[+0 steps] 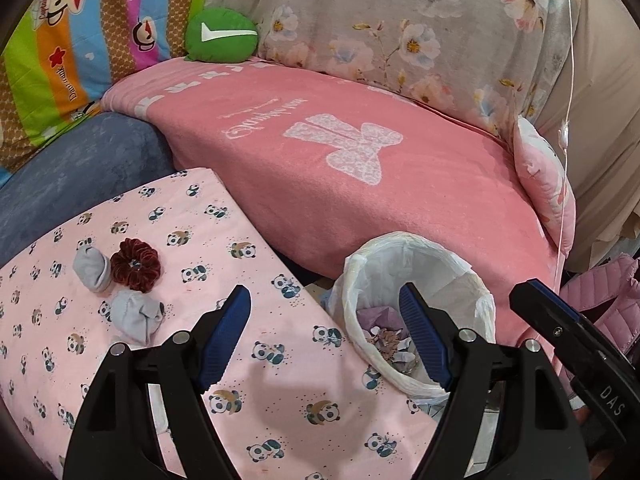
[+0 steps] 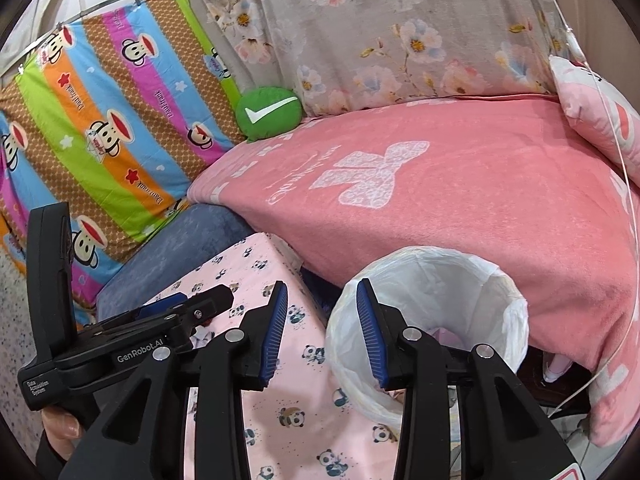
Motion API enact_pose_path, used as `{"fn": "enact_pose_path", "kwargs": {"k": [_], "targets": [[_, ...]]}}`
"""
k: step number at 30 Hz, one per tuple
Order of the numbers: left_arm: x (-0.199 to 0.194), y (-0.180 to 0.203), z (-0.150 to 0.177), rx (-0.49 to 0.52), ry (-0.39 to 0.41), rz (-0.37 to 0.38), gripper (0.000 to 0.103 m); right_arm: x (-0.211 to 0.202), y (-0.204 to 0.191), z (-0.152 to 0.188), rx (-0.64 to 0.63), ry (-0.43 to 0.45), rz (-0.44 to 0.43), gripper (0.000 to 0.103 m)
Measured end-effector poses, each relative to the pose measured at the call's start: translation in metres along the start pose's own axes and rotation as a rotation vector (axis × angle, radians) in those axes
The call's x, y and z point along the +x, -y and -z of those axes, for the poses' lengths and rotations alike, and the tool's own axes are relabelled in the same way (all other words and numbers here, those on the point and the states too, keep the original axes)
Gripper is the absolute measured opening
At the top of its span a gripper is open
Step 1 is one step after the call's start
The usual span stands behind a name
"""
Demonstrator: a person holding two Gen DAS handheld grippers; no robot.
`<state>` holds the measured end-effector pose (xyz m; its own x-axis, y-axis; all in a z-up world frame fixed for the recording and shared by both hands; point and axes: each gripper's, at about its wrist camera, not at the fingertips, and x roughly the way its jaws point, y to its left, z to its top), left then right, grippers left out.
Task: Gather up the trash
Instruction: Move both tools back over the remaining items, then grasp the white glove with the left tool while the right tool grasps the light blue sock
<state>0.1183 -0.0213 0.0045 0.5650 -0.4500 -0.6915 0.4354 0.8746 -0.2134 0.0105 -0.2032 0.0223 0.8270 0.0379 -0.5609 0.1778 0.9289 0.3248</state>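
Note:
A white-lined trash bin [image 1: 416, 268] stands beside the pink panda-print surface [image 1: 240, 420], with crumpled paper scraps [image 1: 390, 340] inside. It also shows in the right wrist view [image 2: 448, 280]. My left gripper [image 1: 325, 334] is open and empty above the surface's right edge, next to the bin. My right gripper [image 2: 322, 330] is open and empty over the bin's left rim. Two grey socks [image 1: 93, 268] [image 1: 136, 314] and a dark red scrunchie [image 1: 136, 265] lie on the panda surface to the left.
A pink blanket [image 1: 340, 184] covers the sofa behind the bin. A green cushion [image 1: 220, 34], a striped monkey-print cloth [image 1: 80, 40] and a floral cloth [image 1: 400, 32] lie behind. A white cord [image 1: 568, 120] hangs at right. The right gripper's body [image 1: 560, 320] sits right of the bin.

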Motion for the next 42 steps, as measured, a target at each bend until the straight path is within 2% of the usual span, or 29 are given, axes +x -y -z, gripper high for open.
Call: {"fn": "enact_pose_path", "kwargs": {"k": [18, 26, 28, 34, 39, 41, 42], "targets": [[-0.003, -0.102, 0.037, -0.148, -0.048, -0.169, 0.074, 0.04, -0.085, 0.026, -0.114, -0.106, -0.078, 0.038], [0.011, -0.134, 0.056, -0.186, -0.104, -0.209, 0.081, 0.064, -0.115, 0.04, -0.144, -0.159, -0.094, 0.039], [0.019, -0.141, 0.062, -0.199, -0.127, -0.219, 0.086, 0.072, -0.121, 0.044, -0.146, -0.177, -0.099, 0.039], [0.039, -0.161, 0.076, -0.248, -0.198, -0.217, 0.086, 0.094, -0.135, 0.056, -0.161, -0.223, -0.106, 0.039], [0.051, -0.176, 0.087, -0.283, -0.245, -0.181, 0.086, 0.113, -0.145, 0.064, -0.169, -0.262, -0.112, 0.039], [0.049, -0.182, 0.089, -0.293, -0.242, -0.165, 0.081, 0.124, -0.152, 0.069, -0.182, -0.281, -0.113, 0.039], [0.046, -0.184, 0.09, -0.291, -0.238, -0.154, 0.07, 0.124, -0.152, 0.069, -0.182, -0.281, -0.113, 0.039]]}}
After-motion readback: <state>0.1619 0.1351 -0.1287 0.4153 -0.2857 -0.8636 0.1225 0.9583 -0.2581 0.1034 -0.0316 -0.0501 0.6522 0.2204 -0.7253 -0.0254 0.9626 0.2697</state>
